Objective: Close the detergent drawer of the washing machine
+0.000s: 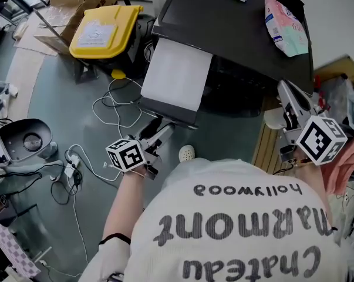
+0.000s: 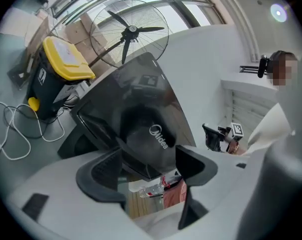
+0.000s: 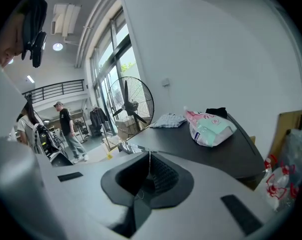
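Cable-strewn floor (image 1: 47,93) flanks the washing machine (image 1: 235,28), upper centre of the head view; the left hand-held gripper (image 1: 156,135) hovers near its lower edge, the right hand-held gripper (image 1: 289,101) far right. Left gripper view: jaws wide, empty, facing the dark Midea panel (image 2: 156,134); detergent drawer not discernible. Right gripper view: jaws together, empty. A square, steady push until flush looks best.

Washing machine (image 1: 223,28): dark, glossy cabinet standing upright at the far centre of the scene. Its front panel (image 1: 175,75) faces near-left, reflects bright light and bears the Midea logo (image 2: 160,136). The detergent drawer cannot be told apart on that front.
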